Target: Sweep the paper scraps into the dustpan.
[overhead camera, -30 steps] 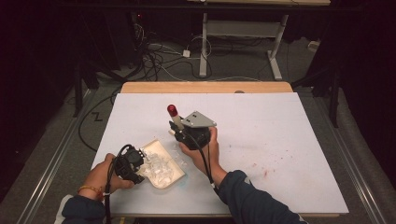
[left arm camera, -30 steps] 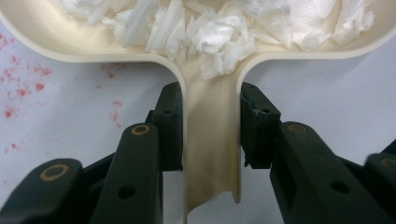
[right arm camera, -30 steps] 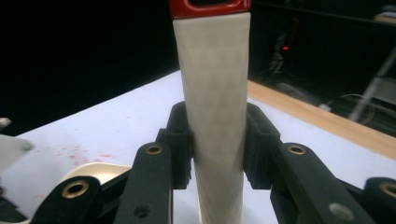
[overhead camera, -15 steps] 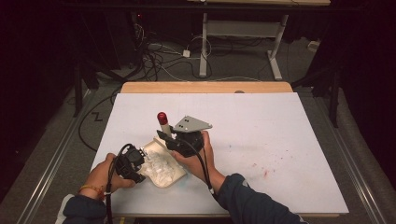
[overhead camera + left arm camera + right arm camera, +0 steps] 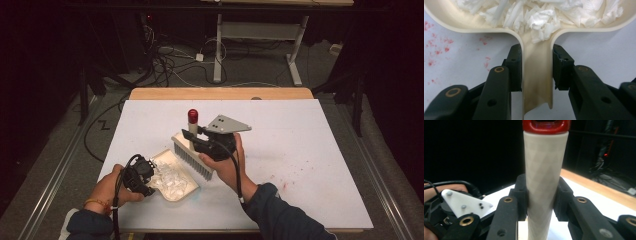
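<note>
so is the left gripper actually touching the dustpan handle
Touching. In the left gripper view the left gripper has both jaws pressed flat against the sides of the dustpan handle, with no gap on either side.

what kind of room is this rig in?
Probably a lab or workshop recording station: a white tabletop under a fixed camera, loose cables on the floor, and a bare desk frame behind in the dark.
</note>
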`<action>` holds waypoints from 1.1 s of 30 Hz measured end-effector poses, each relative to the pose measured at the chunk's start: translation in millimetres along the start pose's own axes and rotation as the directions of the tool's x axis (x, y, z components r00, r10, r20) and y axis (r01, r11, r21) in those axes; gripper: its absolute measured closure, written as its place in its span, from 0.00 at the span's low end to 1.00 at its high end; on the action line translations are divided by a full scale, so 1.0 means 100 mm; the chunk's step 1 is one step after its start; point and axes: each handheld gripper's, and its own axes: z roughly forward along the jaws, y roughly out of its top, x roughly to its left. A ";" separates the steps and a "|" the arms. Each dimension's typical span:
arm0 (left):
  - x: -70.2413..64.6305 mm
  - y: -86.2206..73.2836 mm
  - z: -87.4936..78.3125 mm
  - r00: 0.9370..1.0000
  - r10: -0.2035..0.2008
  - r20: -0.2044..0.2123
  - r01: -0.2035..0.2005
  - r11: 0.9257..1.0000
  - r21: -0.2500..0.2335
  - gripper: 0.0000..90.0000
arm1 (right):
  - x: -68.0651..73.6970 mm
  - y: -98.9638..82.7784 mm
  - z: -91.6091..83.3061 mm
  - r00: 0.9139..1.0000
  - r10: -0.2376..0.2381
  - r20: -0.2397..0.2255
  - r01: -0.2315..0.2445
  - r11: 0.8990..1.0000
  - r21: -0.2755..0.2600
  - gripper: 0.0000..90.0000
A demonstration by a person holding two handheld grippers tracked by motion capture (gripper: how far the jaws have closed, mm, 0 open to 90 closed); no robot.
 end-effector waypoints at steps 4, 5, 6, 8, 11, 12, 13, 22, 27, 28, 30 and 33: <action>0.00 -0.05 -0.02 1.000 0.004 0.000 -0.004 1.000 0.001 0.70 | -0.12 0.01 -0.22 0.999 -0.032 0.042 0.032 0.999 0.002 0.78; 0.00 -0.06 -0.03 1.000 0.008 -0.001 -0.008 1.000 0.007 0.70 | -0.16 0.00 -0.27 0.998 -0.042 0.055 0.042 0.999 0.007 0.78; -0.01 -0.07 -0.03 1.000 0.008 -0.002 -0.008 1.000 0.012 0.70 | -0.19 -0.01 -0.33 0.996 -0.048 0.072 0.047 0.999 0.014 0.78; -0.03 -0.09 -0.03 1.000 0.015 -0.004 -0.015 1.000 0.024 0.70 | -0.26 -0.05 -0.42 0.995 -0.048 0.093 0.045 0.999 0.030 0.78; -0.07 -0.08 -0.03 1.000 0.022 -0.017 -0.022 0.999 0.035 0.70 | -0.34 -0.15 -0.53 0.991 -0.050 0.122 0.043 0.997 0.062 0.78; -0.08 -0.08 -0.03 1.000 0.023 -0.020 -0.022 0.999 0.040 0.70 | -0.35 -0.18 -0.57 0.990 -0.059 0.131 0.050 0.996 0.074 0.78; -0.09 -0.07 -0.03 0.999 0.025 -0.023 -0.024 0.999 0.046 0.70 | -0.36 -0.22 -0.60 0.987 -0.069 0.143 0.057 0.994 0.088 0.78; -0.18 -0.02 -0.03 0.998 0.043 -0.045 -0.040 0.997 0.070 0.70 | -0.18 -0.36 -0.54 0.985 -0.117 0.126 0.097 0.983 0.157 0.78; -0.20 -0.02 -0.02 0.998 0.044 -0.042 -0.041 0.997 0.070 0.70 | 0.10 -0.36 -0.35 0.985 -0.158 0.062 0.146 0.975 0.168 0.78; -0.20 -0.01 -0.02 0.998 0.045 -0.042 -0.042 0.997 0.068 0.70 | 0.15 -0.35 -0.32 0.986 -0.157 0.050 0.147 0.976 0.161 0.78; -0.20 -0.01 -0.02 0.998 0.042 -0.038 -0.040 0.997 0.059 0.70 | 0.23 -0.33 -0.27 0.989 -0.146 0.024 0.141 0.979 0.147 0.78; -0.20 -0.01 -0.01 0.999 0.040 -0.033 -0.038 0.998 0.052 0.70 | 0.34 -0.29 -0.22 0.992 -0.120 -0.040 0.124 0.984 0.127 0.78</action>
